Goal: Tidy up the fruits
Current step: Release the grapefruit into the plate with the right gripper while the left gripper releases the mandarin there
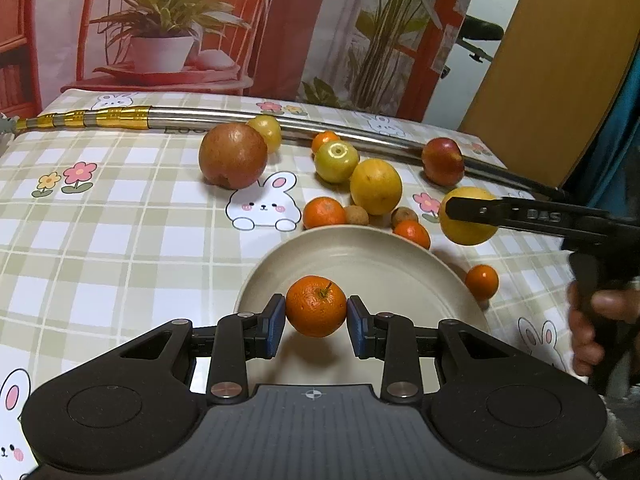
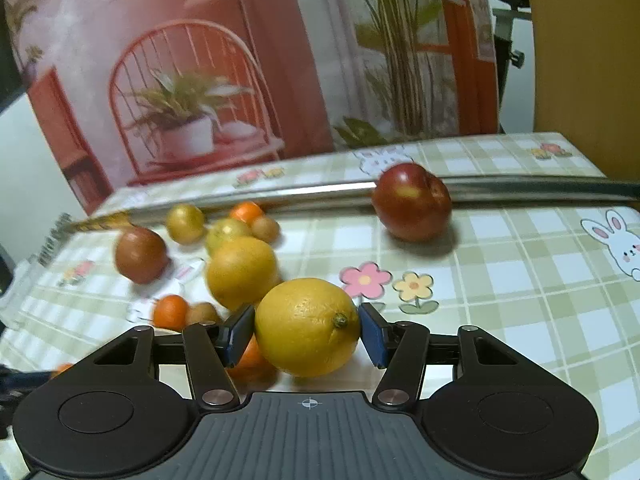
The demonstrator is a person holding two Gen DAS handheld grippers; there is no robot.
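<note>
Your left tongs [image 1: 316,316] are clamped on a small orange mandarin with a stem [image 1: 316,306], held above the near part of the round cream ceramic plate [image 1: 360,256]. Your right tongs [image 2: 307,334] grip a large yellow lemon [image 2: 307,326], lifted off the checked, bunny-print counter [image 2: 520,300]. Beyond the plate's far rim lie loose mandarins, a yellow orange [image 1: 376,192] and a brown-red apple [image 1: 233,155]; a dark red apple [image 2: 412,202] touches the metal pole [image 1: 240,118] at the far right.

Left gripper [image 1: 316,320] and right gripper [image 2: 307,334] both angled downward, blue fingers [image 1: 275,322] clamped inward.
</note>
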